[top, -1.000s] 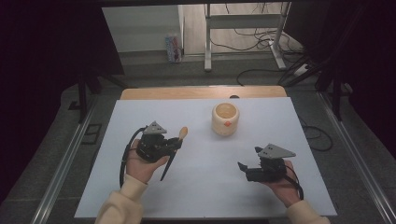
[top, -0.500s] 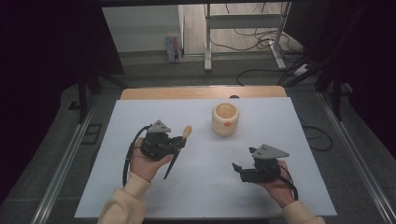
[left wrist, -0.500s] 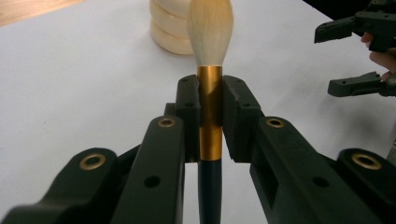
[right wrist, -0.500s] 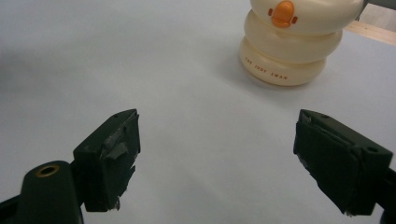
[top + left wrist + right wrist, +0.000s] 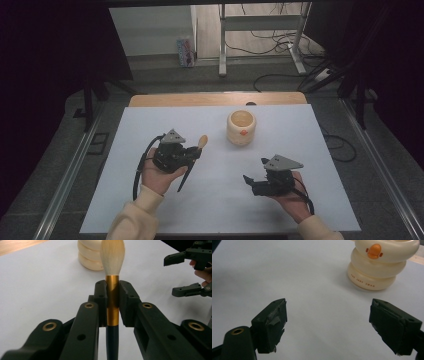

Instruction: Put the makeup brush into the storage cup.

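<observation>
A brush with a dark handle, gold ferrule (image 5: 112, 302) and cream bristle tip (image 5: 202, 141) is clamped between the jaws of my left gripper (image 5: 192, 152), which is shut on the ferrule. In the left gripper view the left gripper (image 5: 113, 290) points the bristles (image 5: 112, 255) toward a cream ringed cup (image 5: 90, 257). This cup (image 5: 241, 127), with an orange duck bill on its side, stands upright at mid-table. My right gripper (image 5: 252, 182) is at the front right, open with nothing between its jaws. In its own view the right gripper (image 5: 332, 325) faces the cup (image 5: 379, 265).
A white sheet (image 5: 150, 125) covers the table, with a bare wooden strip (image 5: 215, 98) along the far edge. Metal rails (image 5: 75, 170) run along both sides. Cables (image 5: 280, 37) and a metal frame lie on the floor beyond.
The right gripper has drifted slightly to the left. The left gripper has kept its hold on the brush and has barely moved.
</observation>
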### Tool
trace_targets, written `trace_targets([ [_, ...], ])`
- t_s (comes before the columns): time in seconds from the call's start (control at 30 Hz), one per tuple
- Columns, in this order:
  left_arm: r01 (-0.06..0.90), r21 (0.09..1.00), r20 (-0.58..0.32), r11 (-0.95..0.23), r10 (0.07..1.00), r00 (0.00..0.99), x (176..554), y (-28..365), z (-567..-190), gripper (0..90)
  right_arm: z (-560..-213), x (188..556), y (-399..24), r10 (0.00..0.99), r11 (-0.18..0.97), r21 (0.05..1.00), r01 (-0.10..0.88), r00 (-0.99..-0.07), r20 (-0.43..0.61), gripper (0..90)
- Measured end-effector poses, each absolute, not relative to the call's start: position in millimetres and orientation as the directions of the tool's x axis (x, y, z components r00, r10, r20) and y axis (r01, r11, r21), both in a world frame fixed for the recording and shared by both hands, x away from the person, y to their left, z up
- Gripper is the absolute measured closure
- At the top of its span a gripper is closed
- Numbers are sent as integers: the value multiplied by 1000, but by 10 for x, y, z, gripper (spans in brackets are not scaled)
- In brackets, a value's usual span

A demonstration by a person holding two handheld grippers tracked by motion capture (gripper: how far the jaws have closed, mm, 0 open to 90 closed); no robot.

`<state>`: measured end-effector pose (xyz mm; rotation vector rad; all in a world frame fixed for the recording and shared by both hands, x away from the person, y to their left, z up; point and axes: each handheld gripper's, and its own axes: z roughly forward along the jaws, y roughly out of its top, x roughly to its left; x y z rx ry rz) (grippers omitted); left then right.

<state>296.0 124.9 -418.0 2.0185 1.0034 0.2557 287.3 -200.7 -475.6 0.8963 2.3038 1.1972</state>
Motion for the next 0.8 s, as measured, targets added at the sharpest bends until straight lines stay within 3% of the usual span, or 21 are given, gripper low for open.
trace_targets([
  [0.8, 535, 779, -160, -326, 722, 674, 2939, 1145, -4231, 783, -4781, 2826, -1656, 646, 411, 834, 369, -763, 19, 170],
])
